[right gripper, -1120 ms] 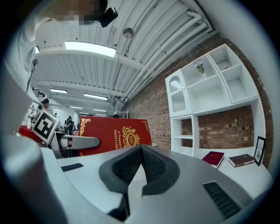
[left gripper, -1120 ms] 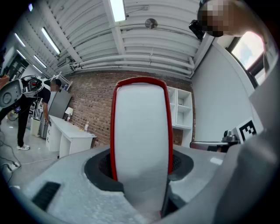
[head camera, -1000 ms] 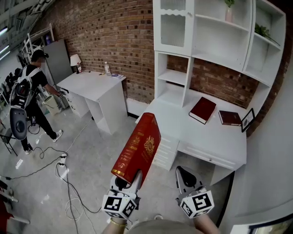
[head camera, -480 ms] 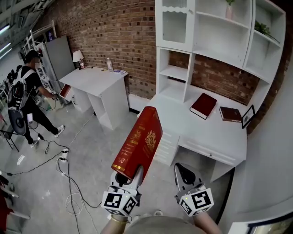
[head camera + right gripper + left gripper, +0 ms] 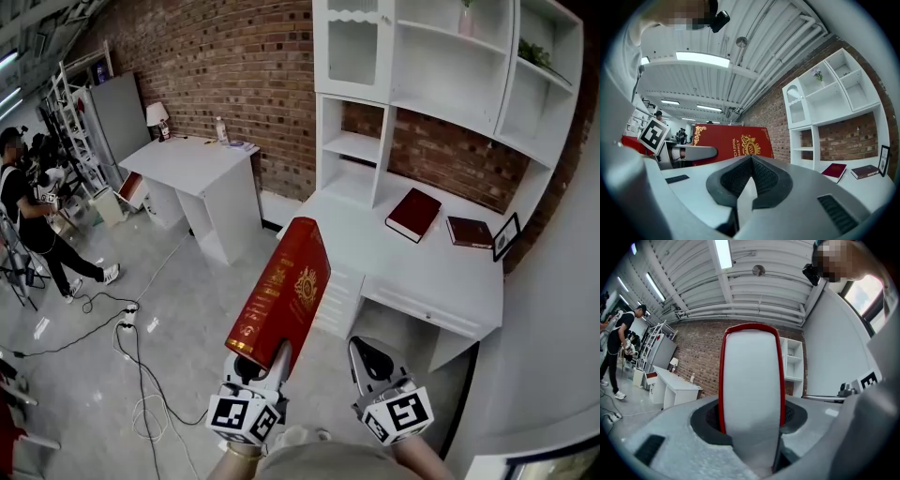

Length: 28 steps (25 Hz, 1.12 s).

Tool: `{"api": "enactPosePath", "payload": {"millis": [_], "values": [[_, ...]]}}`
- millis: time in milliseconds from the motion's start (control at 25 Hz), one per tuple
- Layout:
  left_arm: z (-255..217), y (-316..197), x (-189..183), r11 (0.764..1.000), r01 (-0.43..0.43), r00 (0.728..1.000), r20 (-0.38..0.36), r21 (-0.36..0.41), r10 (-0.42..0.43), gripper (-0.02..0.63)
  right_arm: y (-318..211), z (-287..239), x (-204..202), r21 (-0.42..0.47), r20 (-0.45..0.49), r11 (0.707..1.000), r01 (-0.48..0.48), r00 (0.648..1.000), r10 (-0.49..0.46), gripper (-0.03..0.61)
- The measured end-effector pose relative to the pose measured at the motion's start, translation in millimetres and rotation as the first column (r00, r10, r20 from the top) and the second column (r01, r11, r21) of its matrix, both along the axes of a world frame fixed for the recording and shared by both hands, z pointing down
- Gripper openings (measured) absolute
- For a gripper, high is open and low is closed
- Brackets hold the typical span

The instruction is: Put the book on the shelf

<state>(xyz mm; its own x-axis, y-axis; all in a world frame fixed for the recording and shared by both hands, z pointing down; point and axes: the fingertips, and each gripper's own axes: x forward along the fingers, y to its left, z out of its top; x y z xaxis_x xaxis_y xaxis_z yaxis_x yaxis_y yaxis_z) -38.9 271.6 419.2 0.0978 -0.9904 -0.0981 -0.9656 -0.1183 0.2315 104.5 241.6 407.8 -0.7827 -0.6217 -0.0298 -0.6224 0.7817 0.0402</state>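
A large red book (image 5: 281, 298) with gold print stands tilted above the floor, its lower end clamped in my left gripper (image 5: 266, 360). In the left gripper view its white page edge (image 5: 752, 380) fills the space between the jaws. My right gripper (image 5: 367, 354) hangs beside it to the right, shut with nothing in it. The right gripper view shows those pads (image 5: 761, 180) meeting, with the red book's cover (image 5: 729, 140) off to the left. The white shelf unit (image 5: 375, 150) stands ahead over a white desk (image 5: 441, 277).
Two more dark red books (image 5: 413, 215) (image 5: 469, 232) and a small picture frame (image 5: 507, 246) lie on the desk. A second white desk (image 5: 202, 169) stands at the brick wall to the left. Cables (image 5: 131, 347) trail on the floor, and a person (image 5: 28, 225) stands far left.
The person at the far left has walked further left. Both grippers and the book have hardly shifted.
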Motion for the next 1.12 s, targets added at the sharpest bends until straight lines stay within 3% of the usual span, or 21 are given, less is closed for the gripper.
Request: {"api": "enactPosePath", "payload": {"millis": [480,1120], "values": [[-0.4,-19.6,-5.0,1.000,0.002,1.000,-0.019,-0.012,-0.002,0.233,-20.0,2.3,-6.5,-0.020,0.004,1.000,0.007,1.000,-0.007,0.006],[-9.3,-93.9,-25.4,0.999,-0.039,0.999,-0.022,0.002,0.039,0.233,-90.3,-5.4,-26.9,-0.002,0.019,0.999,-0.035,0.999,0.035,0.006]]}}
